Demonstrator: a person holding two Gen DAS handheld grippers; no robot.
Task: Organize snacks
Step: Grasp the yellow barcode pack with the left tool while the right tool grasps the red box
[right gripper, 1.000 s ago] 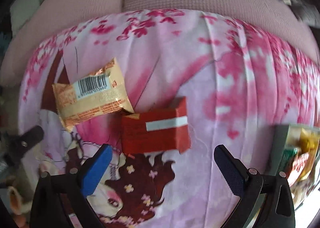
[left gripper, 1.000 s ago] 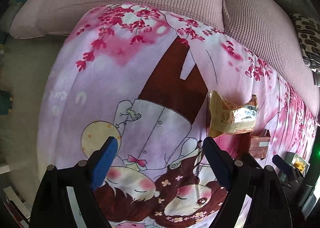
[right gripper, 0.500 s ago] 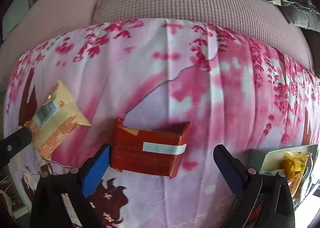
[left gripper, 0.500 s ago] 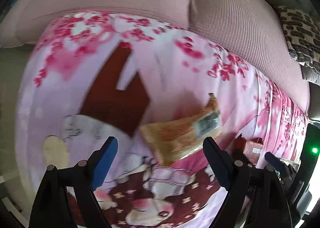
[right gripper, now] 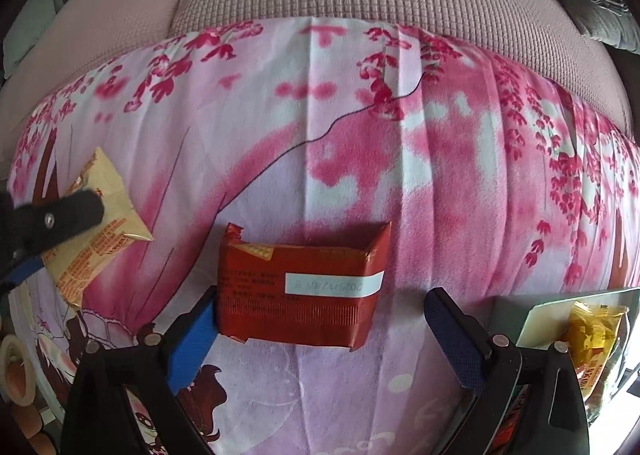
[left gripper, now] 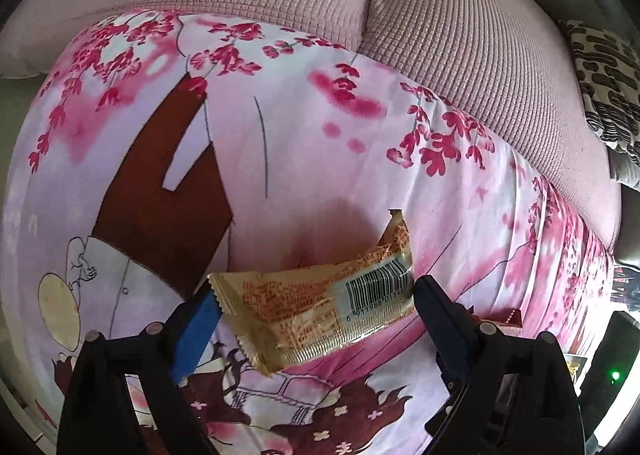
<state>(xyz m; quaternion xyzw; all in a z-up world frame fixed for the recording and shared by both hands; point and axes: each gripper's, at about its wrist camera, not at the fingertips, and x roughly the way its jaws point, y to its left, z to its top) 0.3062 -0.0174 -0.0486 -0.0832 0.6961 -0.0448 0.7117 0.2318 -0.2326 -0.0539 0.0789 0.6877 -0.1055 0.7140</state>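
A yellow snack packet (left gripper: 320, 307) with a barcode lies flat on the pink blossom-print cloth (left gripper: 304, 143). My left gripper (left gripper: 316, 291) points down over it, one finger at each end. Its jaws are opening and the pads do not press on the packet. A red snack packet (right gripper: 296, 291) with a white date strip lies between the fingers of my right gripper (right gripper: 322, 295). That gripper is open: its left pad is at the packet's edge and its right pad stands apart. The yellow packet (right gripper: 100, 247) also shows at the left of the right wrist view, under a left gripper finger (right gripper: 80, 211).
A grey box (right gripper: 560, 307) with several wrapped snacks, one of them yellow (right gripper: 592, 327), stands at the cloth's right edge. Pink sofa cushions (left gripper: 460, 55) rise behind the cloth. A dark patterned pillow (left gripper: 608, 87) lies at the far right.
Both grippers slid across the cloth and sank closer. The yellow packet now sits between the left fingers and the red one between the right fingers. The left jaws stand slightly wider.
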